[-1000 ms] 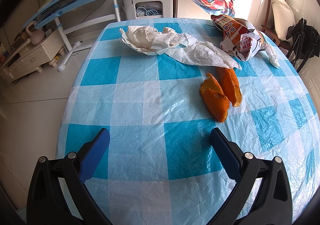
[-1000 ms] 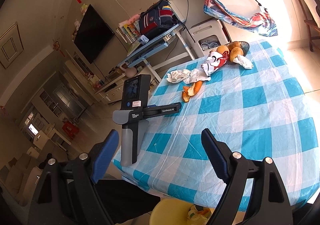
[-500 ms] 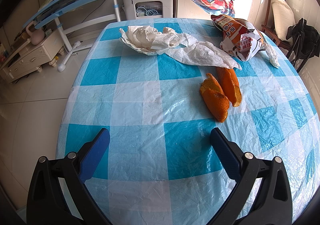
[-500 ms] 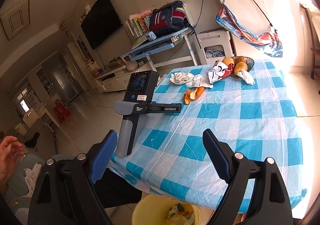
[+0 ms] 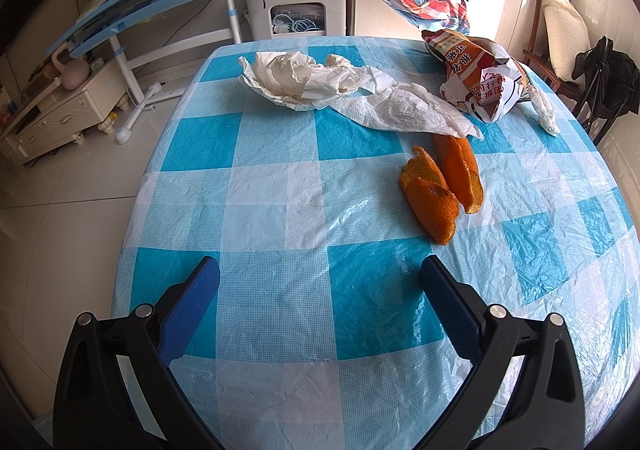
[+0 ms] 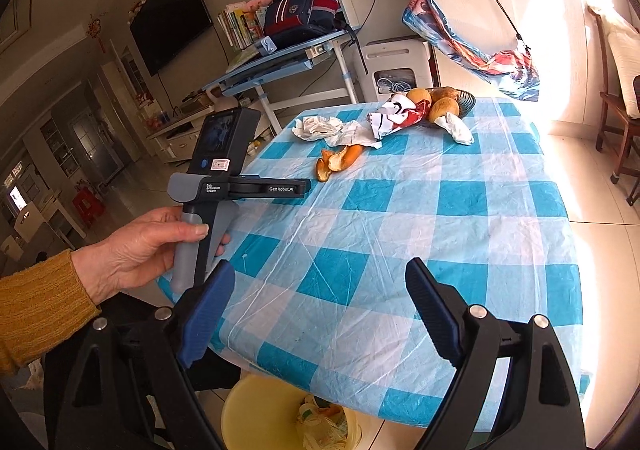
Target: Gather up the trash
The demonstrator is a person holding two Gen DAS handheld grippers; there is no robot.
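Note:
Two pieces of orange peel (image 5: 440,189) lie on the blue-checked tablecloth (image 5: 280,209), ahead and to the right of my open, empty left gripper (image 5: 320,278). Beyond them lie crumpled paper towels (image 5: 320,85) and a torn snack bag (image 5: 476,77). The right wrist view shows the same peel (image 6: 336,161), paper towels (image 6: 332,127) and bag (image 6: 394,115) far across the table. My right gripper (image 6: 320,278) is open and empty over the near table edge. Below it stands a yellow bin (image 6: 248,406) with trash inside. A hand (image 6: 152,246) holds the left gripper (image 6: 298,185) over the table's left edge.
A fruit basket (image 6: 460,99) with round fruit stands at the far end, with a white tissue (image 6: 456,129) beside it. A blue desk (image 6: 280,65), a white appliance (image 6: 396,65) and a wooden chair (image 6: 616,117) surround the table. Tiled floor lies on the left.
The right wrist view has rolled and tipped down: the hand and mustard sleeve have come into view, and more of the yellow bin shows. The left gripper has not moved.

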